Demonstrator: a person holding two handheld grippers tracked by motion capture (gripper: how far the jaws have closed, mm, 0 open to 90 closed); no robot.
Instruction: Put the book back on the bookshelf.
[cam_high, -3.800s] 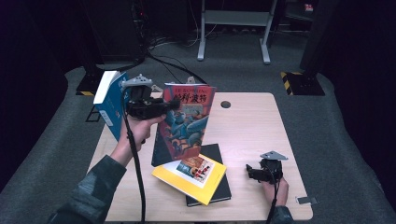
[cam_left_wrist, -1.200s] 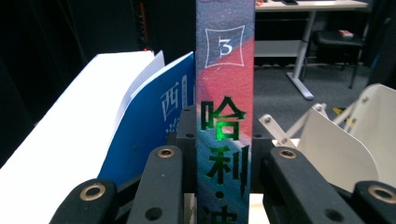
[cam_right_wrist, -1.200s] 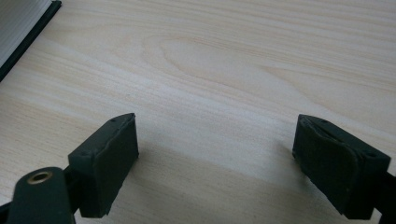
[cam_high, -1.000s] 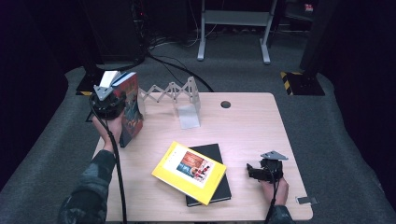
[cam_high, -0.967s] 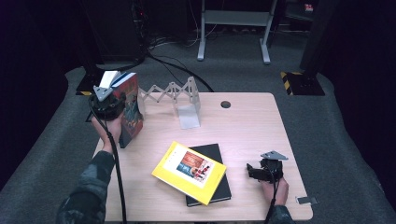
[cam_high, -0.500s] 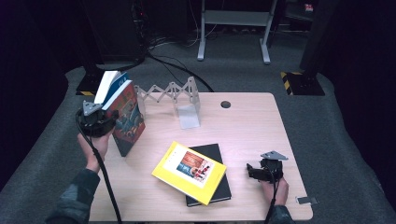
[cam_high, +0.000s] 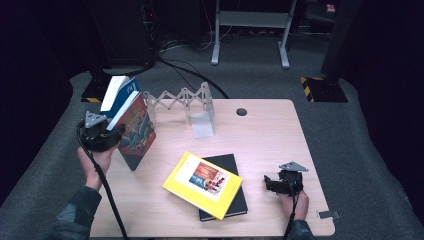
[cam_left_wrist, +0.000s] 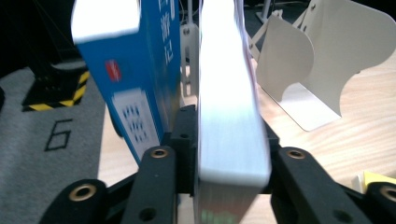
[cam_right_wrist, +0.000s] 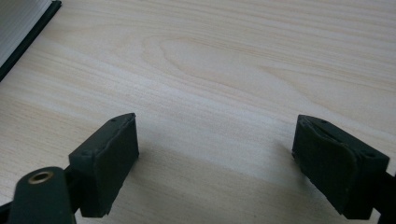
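Left gripper view: left claw (cam_left_wrist: 233, 186) opening, illustrated book (cam_left_wrist: 231, 107) between its jaws, upright beside blue book (cam_left_wrist: 135, 70) at counter (cam_high: 260, 130) left edge; release only once leaning steady.

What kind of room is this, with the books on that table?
Probably a lab or studio set up for recording, not a library: one wooden table stands on grey carpet among dark curtains, a metal stand and floor cables lie behind it, and yellow-black hazard tape marks the floor.
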